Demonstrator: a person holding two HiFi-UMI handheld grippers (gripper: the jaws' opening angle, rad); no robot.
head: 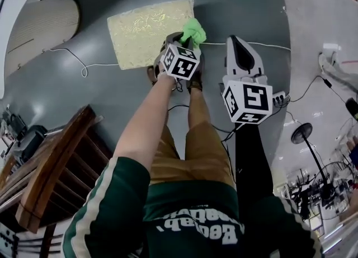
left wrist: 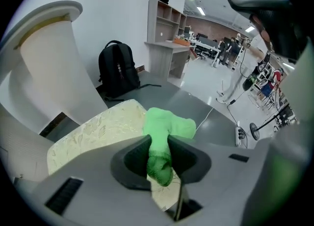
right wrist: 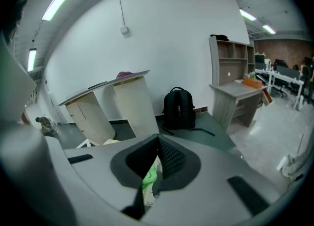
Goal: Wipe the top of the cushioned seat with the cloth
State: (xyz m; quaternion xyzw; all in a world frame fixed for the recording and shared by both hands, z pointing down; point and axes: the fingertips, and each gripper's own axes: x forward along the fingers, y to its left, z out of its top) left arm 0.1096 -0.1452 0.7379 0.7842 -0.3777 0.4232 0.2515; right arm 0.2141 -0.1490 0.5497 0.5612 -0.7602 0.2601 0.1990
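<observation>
At the near left in the head view stands a wooden chair, and farther off a white cable loops across the grey floor. Right of that loop the cushioned seat, pale yellow with a leafy pattern, lies flat on the floor ahead of the person's feet. The left gripper reaches out over the seat's near right corner. The left gripper view shows its jaws pinching the bright green cloth, with the gathered part squeezed between the dark pads and the loose bunch swelling out past the tips of the left gripper. The cloth hangs at the right edge of the seat; whether it touches the fabric cannot be told. Beyond the seat in that view a black backpack leans against the far wall. The right gripper is held just right of the seat, over bare floor and apart from the cloth. In the right gripper view the jaws of the right gripper are pressed together at the tips with nothing between them. A sliver of the green cloth shows through the narrow slit below the tips. At the right a power strip lies on the floor, and a floor fan stands nearer.
</observation>
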